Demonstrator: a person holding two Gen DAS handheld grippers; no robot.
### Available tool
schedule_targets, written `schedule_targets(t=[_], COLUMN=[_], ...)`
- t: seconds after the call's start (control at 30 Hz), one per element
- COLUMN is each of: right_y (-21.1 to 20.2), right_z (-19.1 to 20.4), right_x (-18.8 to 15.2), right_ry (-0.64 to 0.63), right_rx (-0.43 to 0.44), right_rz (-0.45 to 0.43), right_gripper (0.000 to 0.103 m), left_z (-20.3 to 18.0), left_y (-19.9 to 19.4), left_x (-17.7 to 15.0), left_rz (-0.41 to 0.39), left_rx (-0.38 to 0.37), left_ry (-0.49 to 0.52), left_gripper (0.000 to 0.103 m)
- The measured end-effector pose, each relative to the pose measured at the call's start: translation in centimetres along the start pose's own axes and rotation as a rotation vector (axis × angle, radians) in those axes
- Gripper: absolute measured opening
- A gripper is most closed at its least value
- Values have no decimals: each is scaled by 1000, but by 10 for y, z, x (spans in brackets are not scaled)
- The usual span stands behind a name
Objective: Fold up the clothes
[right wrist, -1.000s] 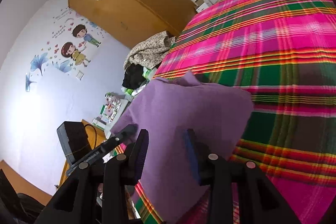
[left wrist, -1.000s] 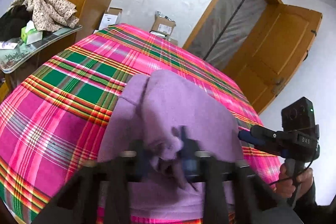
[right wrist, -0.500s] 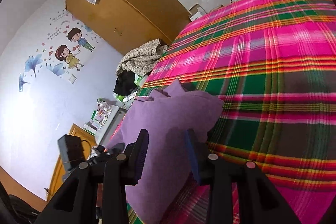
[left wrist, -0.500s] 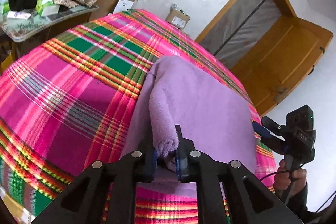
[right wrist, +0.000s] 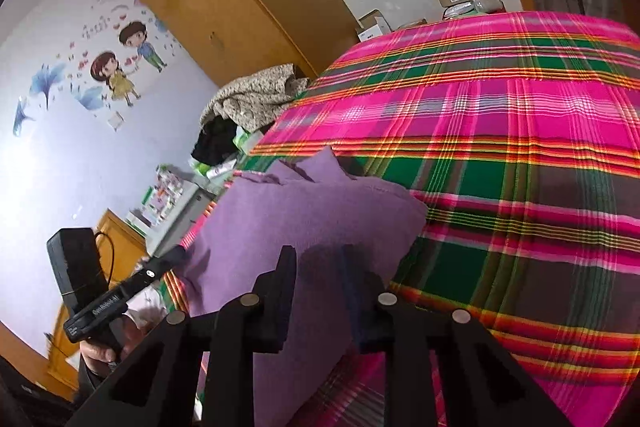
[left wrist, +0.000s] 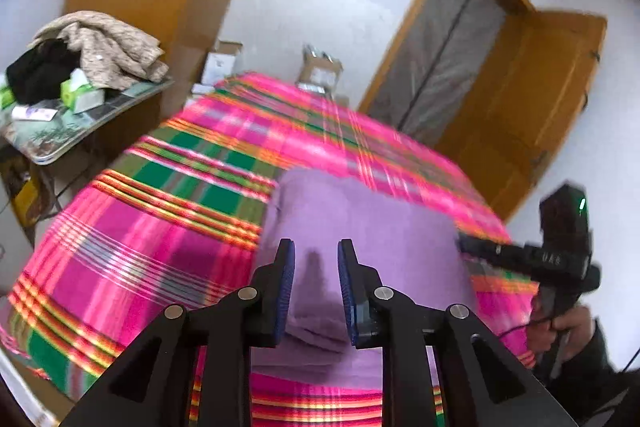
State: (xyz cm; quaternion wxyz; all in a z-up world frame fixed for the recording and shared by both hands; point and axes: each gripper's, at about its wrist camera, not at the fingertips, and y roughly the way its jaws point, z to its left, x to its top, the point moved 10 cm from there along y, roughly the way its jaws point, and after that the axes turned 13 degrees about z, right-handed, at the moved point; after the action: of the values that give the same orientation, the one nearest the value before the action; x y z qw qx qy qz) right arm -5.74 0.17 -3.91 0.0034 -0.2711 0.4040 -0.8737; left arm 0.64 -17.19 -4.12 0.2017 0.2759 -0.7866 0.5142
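Left wrist: purple garment (left wrist: 360, 227) on plaid bedspread (left wrist: 160, 227).

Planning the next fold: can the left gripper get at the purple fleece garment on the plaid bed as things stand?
Probably yes. The left gripper hangs open just above the purple fleece garment, which lies folded on the pink and green plaid bedspread; nothing sits between them. The right gripper, also open, is off to the garment's other side.

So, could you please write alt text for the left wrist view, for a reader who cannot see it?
The left gripper hangs open above a folded purple garment lying on a pink and green plaid bed cover. The right gripper, held in a hand, reaches toward the garment's right edge. A cluttered side table stands at left.
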Motion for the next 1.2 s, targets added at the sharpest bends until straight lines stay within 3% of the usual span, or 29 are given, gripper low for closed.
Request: schedule_targets(t=[0.1, 0.3, 0.43, 0.5, 0.73, 0.83, 0.9, 1.1, 1.17, 1.2], right_y=[2, -9, -44, -61, -87, -68, -64, -120, -125, -120], right_z=[-2, -4, 28, 44, 72, 63, 63, 85, 79, 70], right_x=[-5, -6, -1, 1, -8, -11, -15, 2, 6, 8], right_ry=[-19, -35, -163, -235, -311, -302, -283, -203, -167, -159], right_rx=[-23, -80, -90, -105, -89, -110, -88, 230, 284, 225], right_rz=[22, 3, -164, -248, -288, -213, -185, -322, -331, -330], right_gripper=[24, 24, 24, 36, 40, 41, 41, 44, 44, 44], left_z=[4, 8, 2, -3, -15, -14, -15, -17, -14, -12], left_y=[19, 13, 2, -5, -14, -4, 1, 0, 3, 5], left_x=[-17, -28, -21, -15, 20, 26, 29, 37, 39, 40], left_rz=[85, 98, 68, 41, -32, -17, -6, -18, -13, -12], left_rx=[13, 25, 47, 46, 62, 80, 89, 97, 103, 105], left_ry=[12, 40, 60, 75, 104, 112, 112, 131, 128, 128], left_gripper=[23, 23, 23, 23, 23, 23, 23, 23, 23, 23])
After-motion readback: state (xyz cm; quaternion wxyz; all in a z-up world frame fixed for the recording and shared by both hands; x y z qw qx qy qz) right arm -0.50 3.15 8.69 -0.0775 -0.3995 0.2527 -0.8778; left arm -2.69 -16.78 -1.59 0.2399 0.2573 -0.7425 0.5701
